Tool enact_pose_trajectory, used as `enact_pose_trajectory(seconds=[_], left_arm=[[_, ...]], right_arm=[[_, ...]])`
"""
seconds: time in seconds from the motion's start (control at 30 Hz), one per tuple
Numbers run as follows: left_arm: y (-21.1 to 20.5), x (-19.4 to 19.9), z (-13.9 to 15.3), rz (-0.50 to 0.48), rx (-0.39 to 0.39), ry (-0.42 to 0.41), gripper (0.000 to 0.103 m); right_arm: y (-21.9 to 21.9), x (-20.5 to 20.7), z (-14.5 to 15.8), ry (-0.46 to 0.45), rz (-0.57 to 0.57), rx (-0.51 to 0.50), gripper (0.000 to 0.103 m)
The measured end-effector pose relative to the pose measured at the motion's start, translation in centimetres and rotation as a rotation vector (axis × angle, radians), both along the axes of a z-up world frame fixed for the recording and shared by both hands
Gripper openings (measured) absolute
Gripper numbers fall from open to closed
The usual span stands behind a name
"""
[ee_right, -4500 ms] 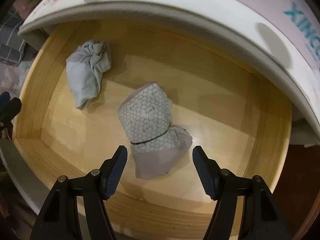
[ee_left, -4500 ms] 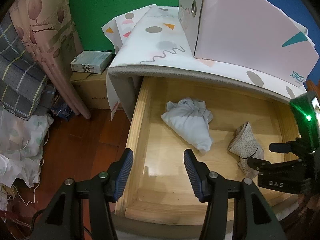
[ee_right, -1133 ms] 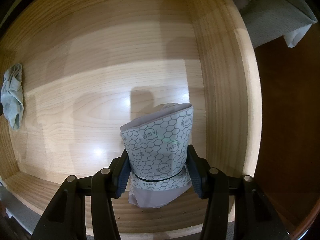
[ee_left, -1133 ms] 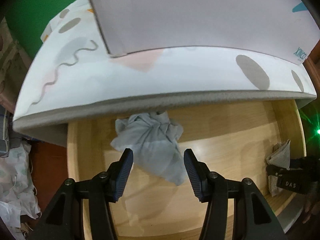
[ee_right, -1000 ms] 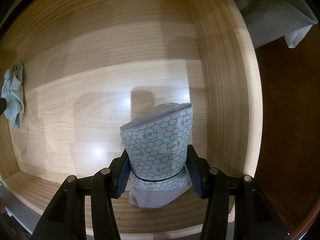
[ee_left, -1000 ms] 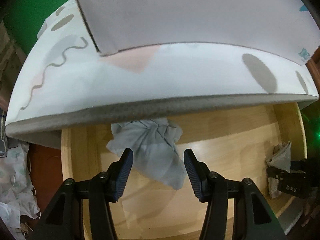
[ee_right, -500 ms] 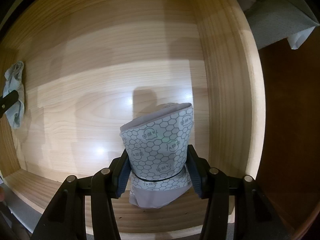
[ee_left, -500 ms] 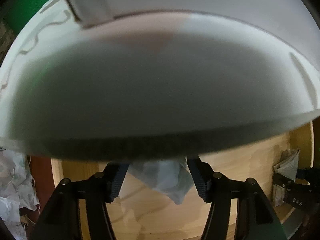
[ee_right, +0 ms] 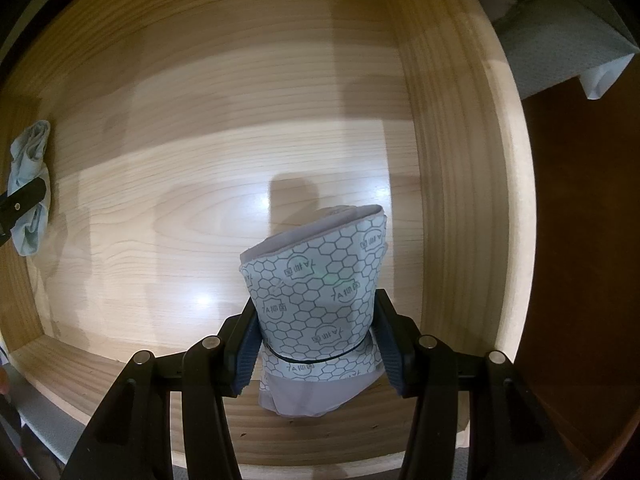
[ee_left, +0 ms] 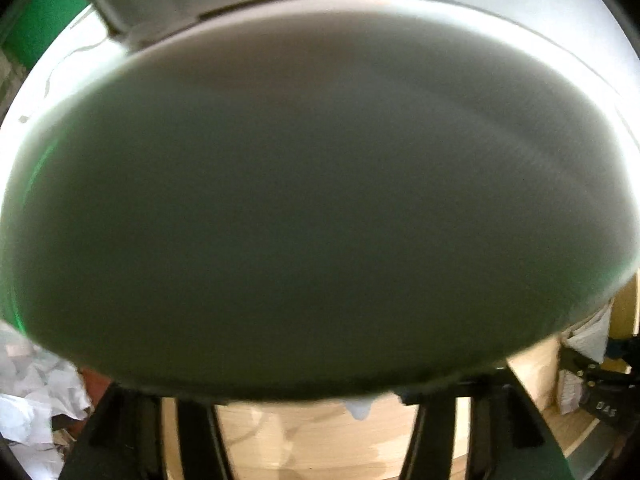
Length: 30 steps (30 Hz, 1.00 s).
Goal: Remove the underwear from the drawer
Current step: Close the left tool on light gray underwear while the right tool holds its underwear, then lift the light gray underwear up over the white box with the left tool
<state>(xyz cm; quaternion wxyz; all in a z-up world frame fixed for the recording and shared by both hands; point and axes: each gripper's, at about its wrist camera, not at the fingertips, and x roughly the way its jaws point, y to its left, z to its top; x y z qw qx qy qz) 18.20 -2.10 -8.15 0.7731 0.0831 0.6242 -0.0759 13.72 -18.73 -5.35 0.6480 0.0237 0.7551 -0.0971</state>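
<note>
Right gripper [ee_right: 316,344]: clamped on the hexagon-printed grey folded underwear [ee_right: 320,280].
Left gripper [ee_left: 320,404]: fingertips hidden, grip unclear.
Crumpled pale-blue underwear [ee_right: 30,184]: nine o'clock in the light wooden drawer [ee_right: 460,160].

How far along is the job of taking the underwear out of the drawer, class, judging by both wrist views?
Done: the drawer is open and the right gripper is shut on the hexagon-print underwear. In hand: the left gripper is at the pale blue underwear, though the padded top hides its fingers. Left: both pieces are still inside the drawer and need lifting out.
</note>
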Motion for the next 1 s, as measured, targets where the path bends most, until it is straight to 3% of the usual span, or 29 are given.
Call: enact_pose_trajectory(seconds=[0.37,0.77,1.0], left_arm=[[-0.4,-0.9,0.3,-0.065,0.044,0.010,0.033],[-0.1,-1.8,-0.3,-0.036,0.021,0.056,0.032],[0.1,-5.0,-0.1,-0.010,0.018,0.071,0.032]], right_arm=[[-0.1,0.0,-0.3,0.003,0.001,0.004,0.048],[-0.2,0.0,-0.3,0.000,0.002,0.008,0.048],[-0.2,0.0,-0.4,0.000,0.003,0.008,0.048]])
